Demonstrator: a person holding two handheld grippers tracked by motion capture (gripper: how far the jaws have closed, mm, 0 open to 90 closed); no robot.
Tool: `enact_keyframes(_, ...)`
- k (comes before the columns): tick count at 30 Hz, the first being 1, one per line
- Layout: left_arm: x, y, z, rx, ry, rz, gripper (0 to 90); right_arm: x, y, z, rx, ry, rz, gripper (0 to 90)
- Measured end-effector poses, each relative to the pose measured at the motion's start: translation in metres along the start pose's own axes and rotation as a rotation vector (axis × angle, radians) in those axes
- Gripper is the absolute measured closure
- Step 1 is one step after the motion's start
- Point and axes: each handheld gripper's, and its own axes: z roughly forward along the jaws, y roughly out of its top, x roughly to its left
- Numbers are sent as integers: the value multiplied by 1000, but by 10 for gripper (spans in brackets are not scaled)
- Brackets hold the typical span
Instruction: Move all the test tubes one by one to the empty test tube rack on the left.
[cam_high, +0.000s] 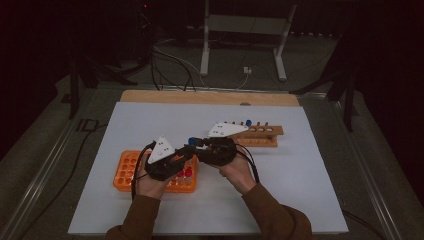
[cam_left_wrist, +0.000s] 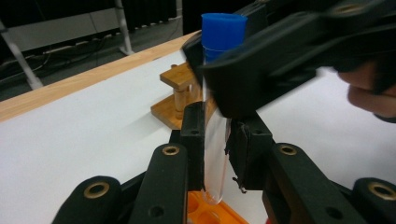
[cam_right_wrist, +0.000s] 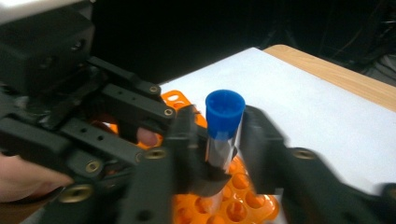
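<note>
Jaws of the left gripper (cam_left_wrist: 215, 154) clench the upright tube (cam_left_wrist: 215, 140) low down, above the orange rack (cam_left_wrist: 219, 212). Right gripper (cam_right_wrist: 218, 140) jaws, higher near the blue cap (cam_right_wrist: 225, 112), stand slackened around it.

1. Left tool (cam_high: 186, 150): jaws upright in the left gripper view, closed tight on the lower part of a clear tube (cam_left_wrist: 215, 154) w/ blue cap.
2. Right tool (cam_high: 200, 143): jaws flank the tube's upper part just under the cap; they look slightly off it, but blur makes that hard to confirm.
3. Tool tips meet mid-desk, pointing at each other.
4. Both hands grip the tool bodies from below; forearms in brown sleeves come in from the bottom edge.
</note>
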Motion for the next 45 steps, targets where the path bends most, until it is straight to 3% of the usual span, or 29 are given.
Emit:
enact_keyframes(3, 3, -1, -2, -4, 14, -15, 770, -6, 0, -6, -24, -9, 15, 410)
enact_keyframes(6, 5, -4, -4, -2, 26, -29, 770, -12, 0, -9, -12, -52, 43, 245)
enact_keyframes(13, 9, -12, -15, -12, 33, -60, 770, -26, -12, -17, 13, -125, 67, 56)
enact_keyframes(26, 14, -30, -35, -5, 44, -103, 769, -49, -34, -47, -10, -201, 129, 0)
enact_keyframes(31, 12, -35, -40, 1, 41, -108, 769, -55, -40, -59, -14, -225, 126, 0)
enact_keyframes(36, 11, -43, -42, 23, 45, -111, 769, -59, -48, -73, -18, -279, 108, 0)
enact_keyframes(45, 4, -52, -44, 29, 13, -138, 769, -62, -58, -92, -25, -322, 104, 0)
